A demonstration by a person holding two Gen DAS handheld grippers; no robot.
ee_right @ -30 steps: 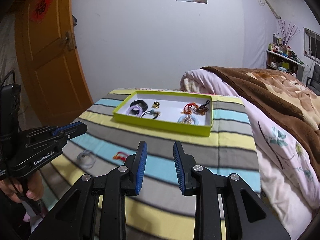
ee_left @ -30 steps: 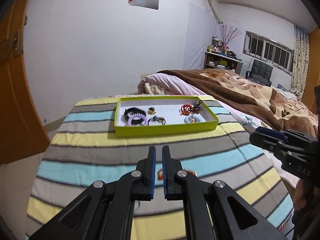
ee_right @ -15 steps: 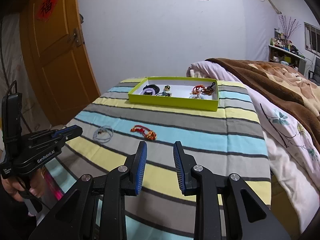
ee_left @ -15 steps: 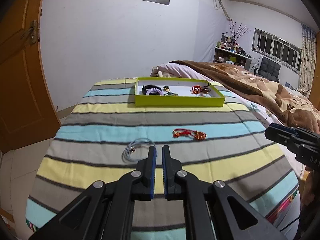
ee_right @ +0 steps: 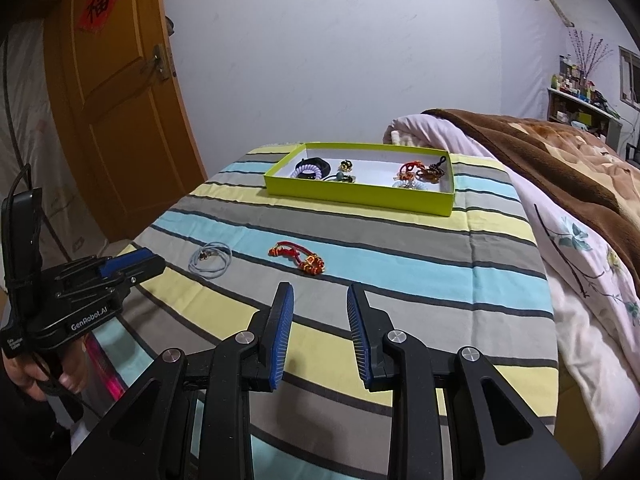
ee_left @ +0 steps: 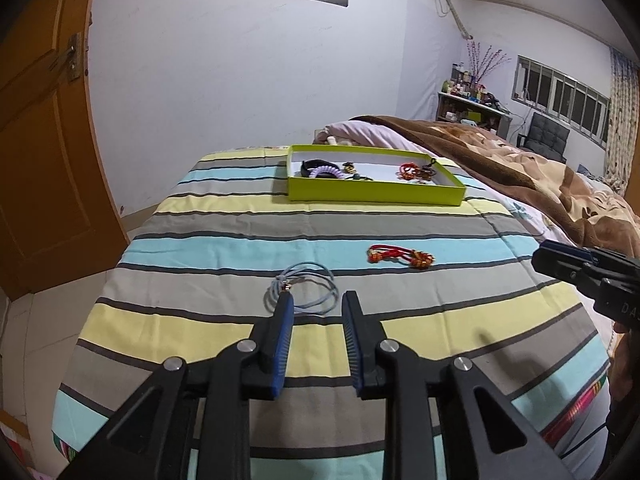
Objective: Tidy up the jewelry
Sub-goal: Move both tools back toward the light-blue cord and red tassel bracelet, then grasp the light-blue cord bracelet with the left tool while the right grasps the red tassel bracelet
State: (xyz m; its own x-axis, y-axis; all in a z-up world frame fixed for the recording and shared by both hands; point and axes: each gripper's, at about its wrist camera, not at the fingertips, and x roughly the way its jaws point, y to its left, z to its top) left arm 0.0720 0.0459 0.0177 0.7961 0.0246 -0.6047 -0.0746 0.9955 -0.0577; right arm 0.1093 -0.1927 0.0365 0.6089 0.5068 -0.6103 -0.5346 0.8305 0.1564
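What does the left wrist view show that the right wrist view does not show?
Only the left wrist view shows the window and chair. Only the right wrist view shows the red door sign and the hand holding the left gripper. Both show the green tray, grey cord and red bracelet.

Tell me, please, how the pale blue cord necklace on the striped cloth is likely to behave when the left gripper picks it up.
The necklace lies in loose coils, so it will probably hang limp and uncoil when lifted. It looks thin and light. Lying flat on the cloth, it may slip past the left gripper unless pinched low.
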